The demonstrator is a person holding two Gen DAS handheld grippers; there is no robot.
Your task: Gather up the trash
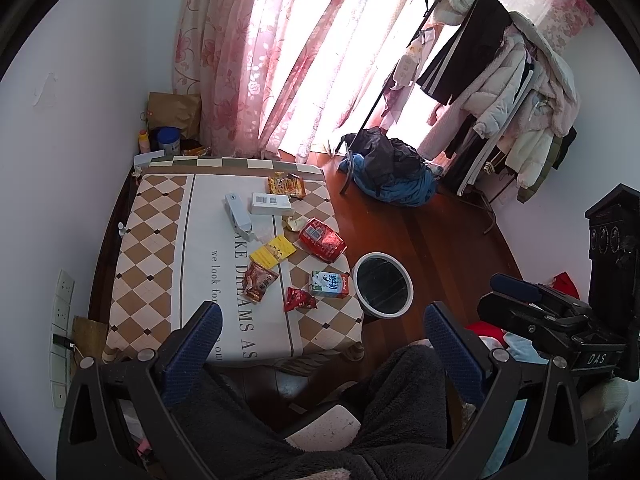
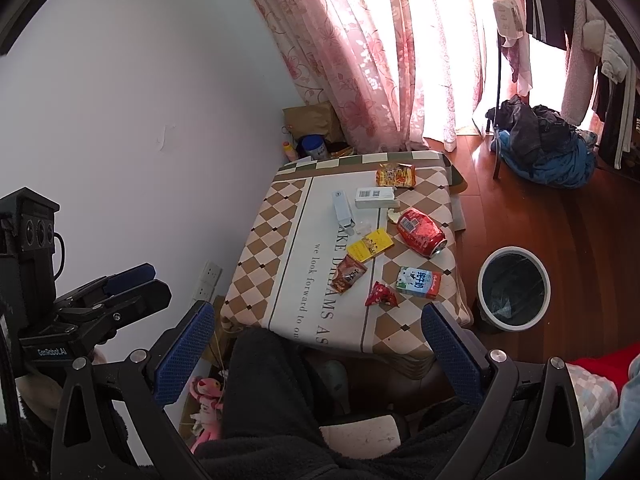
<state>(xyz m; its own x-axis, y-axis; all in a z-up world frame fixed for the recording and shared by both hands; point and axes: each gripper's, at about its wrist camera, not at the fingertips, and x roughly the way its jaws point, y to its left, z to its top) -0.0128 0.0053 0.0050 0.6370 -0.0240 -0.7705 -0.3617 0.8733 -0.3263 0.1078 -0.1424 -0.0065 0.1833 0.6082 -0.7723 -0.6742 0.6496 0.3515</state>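
Trash lies on a small table with a checkered cloth [image 1: 152, 240] [image 2: 272, 248]: a red can [image 1: 322, 239] [image 2: 421, 233] on its side, a milk carton [image 1: 329, 284] [image 2: 419, 282], a red wrapper [image 1: 299, 299] [image 2: 381, 295], a brown wrapper [image 1: 259, 280] [image 2: 350, 273], a yellow packet [image 1: 273, 251] [image 2: 370, 245], a noodle packet [image 1: 286, 185] [image 2: 396, 175], white boxes [image 1: 270, 203] [image 2: 376, 197]. A round bin [image 1: 384, 285] [image 2: 513, 292] stands on the floor right of the table. My left gripper [image 1: 323, 336] and right gripper [image 2: 316, 340] are open and empty, held before the table's near edge.
A pile of blue and black clothes [image 1: 392, 176] [image 2: 544, 148] lies on the wood floor by a loaded clothes rack [image 1: 500, 92]. Pink curtains [image 1: 280, 52] hang behind. A paper bag and jars [image 1: 172, 128] sit in the corner. My dark-trousered legs [image 2: 272, 392] are below.
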